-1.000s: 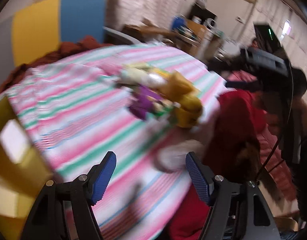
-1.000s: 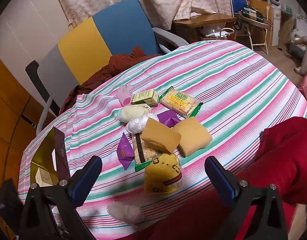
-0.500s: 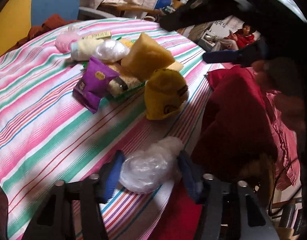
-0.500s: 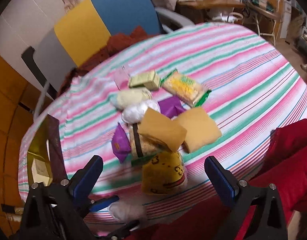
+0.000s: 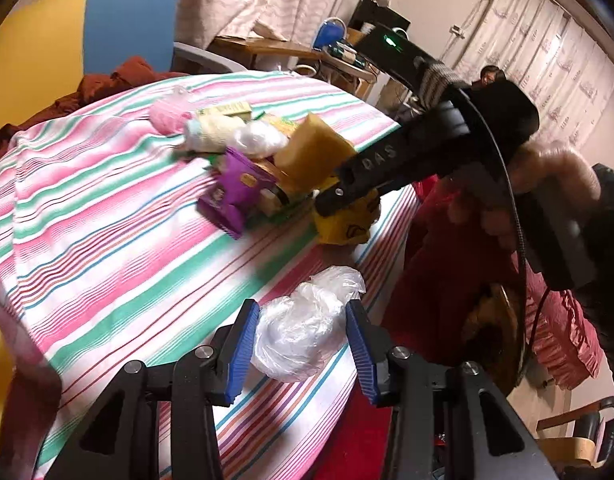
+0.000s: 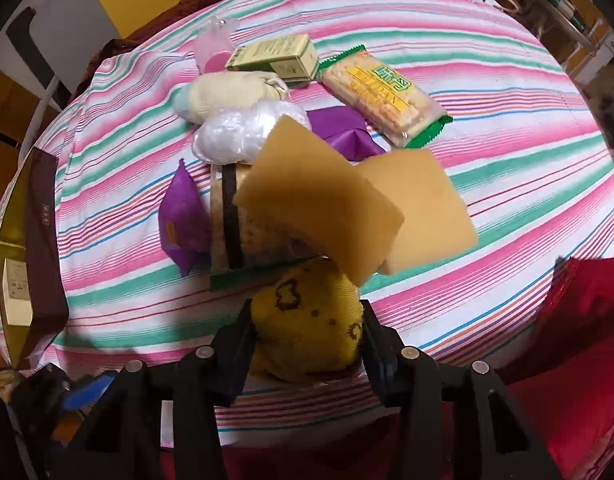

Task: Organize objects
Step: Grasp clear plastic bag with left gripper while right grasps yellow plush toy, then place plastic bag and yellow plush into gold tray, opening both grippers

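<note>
Left wrist view: left claw (image 5: 303,344) clamped on clear plastic bag bundle (image 5: 303,330) at near table (image 5: 107,248) edge. Right claw (image 6: 307,332) squeezing yellow plush pouch (image 6: 307,326), snack pile just ahead. Judged step: both pickups secured. Next: lift clear, carry toward gold box (image 6: 15,280) left of claws.

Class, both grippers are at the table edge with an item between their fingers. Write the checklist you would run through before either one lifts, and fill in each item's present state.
1. Left gripper around the clear plastic bundle: ok.
2. Left pads pressing firmly: cannot tell.
3. Right gripper around the yellow pouch: ok.
4. Pouch clear of neighbours: not ok, the tan sponge overhangs it.
5. Bundle clear of the pile: ok.
6. Destination box reachable: cannot tell.
</note>
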A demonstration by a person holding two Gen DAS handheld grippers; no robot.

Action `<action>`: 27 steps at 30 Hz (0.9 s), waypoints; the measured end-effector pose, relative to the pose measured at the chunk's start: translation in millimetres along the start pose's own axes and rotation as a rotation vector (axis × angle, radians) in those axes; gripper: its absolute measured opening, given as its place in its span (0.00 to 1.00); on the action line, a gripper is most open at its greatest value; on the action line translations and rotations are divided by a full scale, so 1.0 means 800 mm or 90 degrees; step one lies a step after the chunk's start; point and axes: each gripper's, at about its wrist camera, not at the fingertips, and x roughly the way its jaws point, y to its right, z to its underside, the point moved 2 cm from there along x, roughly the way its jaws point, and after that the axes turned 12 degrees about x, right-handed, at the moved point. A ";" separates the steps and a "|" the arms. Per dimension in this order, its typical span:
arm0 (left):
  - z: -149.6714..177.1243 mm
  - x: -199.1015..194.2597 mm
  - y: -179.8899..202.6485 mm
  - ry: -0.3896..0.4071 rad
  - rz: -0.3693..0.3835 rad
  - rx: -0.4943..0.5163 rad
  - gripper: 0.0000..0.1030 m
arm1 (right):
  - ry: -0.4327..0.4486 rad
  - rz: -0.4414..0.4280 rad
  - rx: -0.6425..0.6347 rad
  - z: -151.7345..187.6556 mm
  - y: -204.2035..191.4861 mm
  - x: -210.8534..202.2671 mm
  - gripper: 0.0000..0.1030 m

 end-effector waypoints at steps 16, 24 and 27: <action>0.051 -0.157 -0.082 0.125 -0.128 -0.151 0.44 | 0.108 -0.191 -0.154 0.047 -0.136 -0.101 0.42; 0.142 -0.264 -0.169 0.156 -0.314 -0.321 0.45 | 0.101 -0.325 -0.299 0.091 -0.300 -0.104 0.44; 0.178 -0.285 -0.196 0.139 -0.379 -0.379 0.52 | 0.097 -0.330 -0.357 0.115 -0.353 -0.092 0.61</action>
